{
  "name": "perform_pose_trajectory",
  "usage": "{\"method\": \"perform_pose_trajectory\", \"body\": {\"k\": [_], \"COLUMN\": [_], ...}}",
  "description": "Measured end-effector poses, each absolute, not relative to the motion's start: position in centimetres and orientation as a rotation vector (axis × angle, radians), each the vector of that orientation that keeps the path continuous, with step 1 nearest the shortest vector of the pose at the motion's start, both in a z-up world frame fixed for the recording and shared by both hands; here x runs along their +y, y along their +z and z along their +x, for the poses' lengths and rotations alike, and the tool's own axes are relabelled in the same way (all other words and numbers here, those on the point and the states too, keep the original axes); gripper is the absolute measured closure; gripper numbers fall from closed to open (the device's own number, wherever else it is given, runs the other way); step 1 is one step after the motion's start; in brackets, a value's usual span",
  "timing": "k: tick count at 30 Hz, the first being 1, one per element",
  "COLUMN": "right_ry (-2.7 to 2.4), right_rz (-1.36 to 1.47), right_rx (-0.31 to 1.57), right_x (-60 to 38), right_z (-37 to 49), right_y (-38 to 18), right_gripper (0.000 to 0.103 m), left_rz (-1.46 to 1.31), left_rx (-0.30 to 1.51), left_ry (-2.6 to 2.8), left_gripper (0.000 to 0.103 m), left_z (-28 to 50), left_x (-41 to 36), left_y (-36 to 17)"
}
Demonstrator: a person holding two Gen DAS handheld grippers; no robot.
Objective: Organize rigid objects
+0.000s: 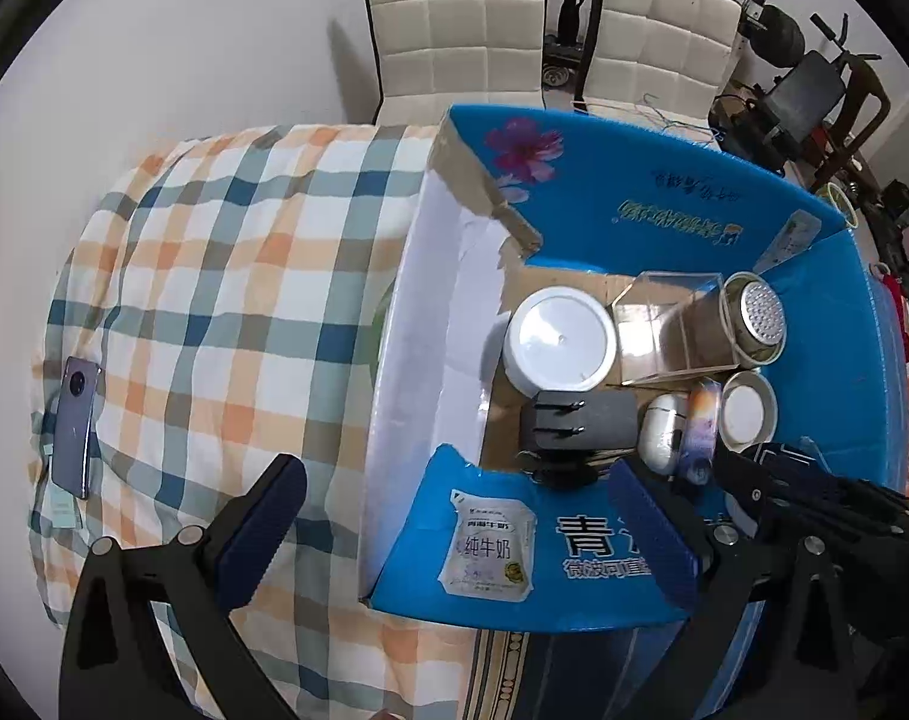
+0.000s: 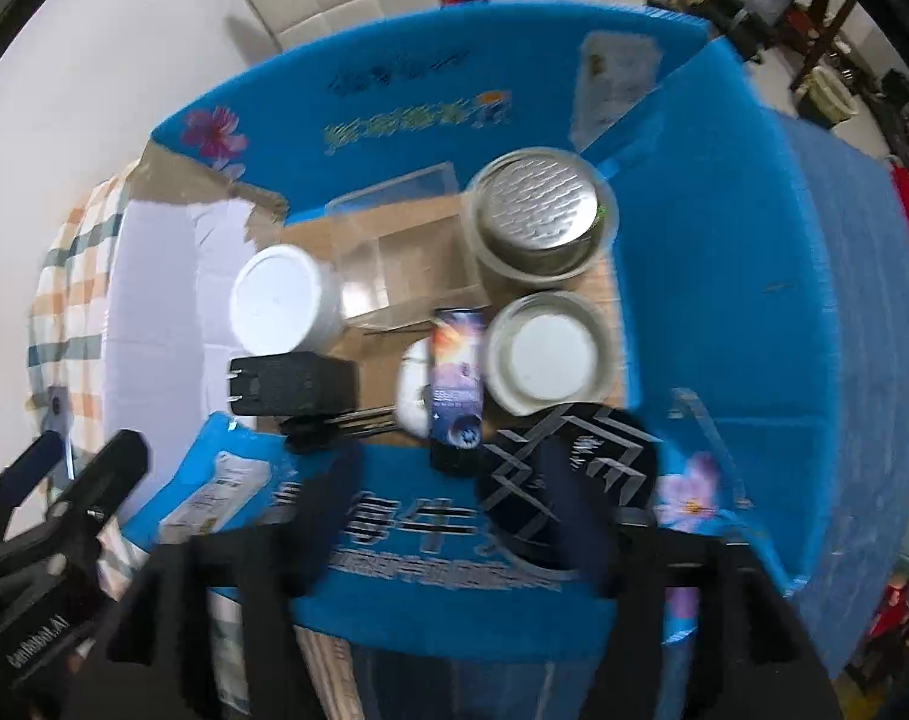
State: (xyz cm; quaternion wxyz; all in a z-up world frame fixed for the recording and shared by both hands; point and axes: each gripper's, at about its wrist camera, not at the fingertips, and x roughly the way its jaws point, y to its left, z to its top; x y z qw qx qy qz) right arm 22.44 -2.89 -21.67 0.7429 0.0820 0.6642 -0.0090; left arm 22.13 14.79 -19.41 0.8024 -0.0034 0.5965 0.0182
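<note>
- Step in hand: packing loose items into the blue carton (image 2: 754, 276); judged to be the release of one item, a dark round disc with silver line pattern (image 2: 574, 468).
- Right gripper (image 2: 454, 516) points almost straight down over the carton's near wall. Jaws stand wide, pads not pressing anything. The disc lies just ahead of the right-hand finger, inside the near right corner. Picture is blurred, so whether it has settled flat I cannot tell.
- Left gripper (image 1: 460, 540) is also wide open and empty. One finger hangs over the checked cloth (image 1: 214, 252), the other over the carton's near flap.
- Ahead of the right gripper, already in the carton: white-lidded jar (image 2: 280, 294), clear plastic box (image 2: 394, 252), metal tin with dimpled lid (image 2: 538, 210), shallow white-centred tin (image 2: 550, 354), slim printed can lying on its side (image 2: 457, 384), white earbud case (image 2: 412, 384) touching it, and black charger (image 2: 292, 384).
- Outside the carton: a phone (image 1: 76, 426) lies on the cloth, well off to the left gripper's left. It is likely the next item.
- Next move calls for lifting the right gripper clear of the carton wall without nudging the disc. Left gripper would need to swing leftward, come down flat over the phone and close across its narrow width. Soft cloth may give under it.
</note>
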Motion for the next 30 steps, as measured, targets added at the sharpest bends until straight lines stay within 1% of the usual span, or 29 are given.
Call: {"method": "perform_pose_trajectory", "body": {"k": [7,9,11,15,19,22,30], "right_ry": [-0.073,-0.074,-0.061,-0.039,-0.032,-0.032,-0.005], "right_rz": [0.131,0.131,0.14,0.157,0.159,0.152,0.135], "right_rx": [1.442,1.431,1.411,1.335,1.239,1.164,1.098], "right_x": [-5.6,-6.2,-6.7,-7.7,-8.7,-9.1,-8.9], "right_z": [21.3,20.6,19.8,17.3,14.3,11.7,6.7], "right_y": [-19.6,-18.4,-17.0,-11.6,-5.5,-1.4,4.9], "right_gripper": [0.018,0.015,0.015,0.011,0.009,0.008,0.008], "left_rz": [-0.011,-0.01,-0.004,-0.005,0.001,-0.018,-0.013], "left_rx": [1.254,1.247,1.237,1.198,1.138,1.115,1.053], "left_ry": [0.018,0.011,0.005,-0.034,-0.073,-0.111,-0.112], "left_gripper": [0.0,0.0,0.0,0.0,0.0,0.0,0.0], "left_z": [21.7,21.3,20.7,19.0,16.5,15.1,11.0], "left_x": [14.0,13.6,13.0,11.8,10.6,10.2,9.7], "left_y": [-17.6,-16.8,-15.6,-12.2,-7.7,-5.4,-0.7]}}
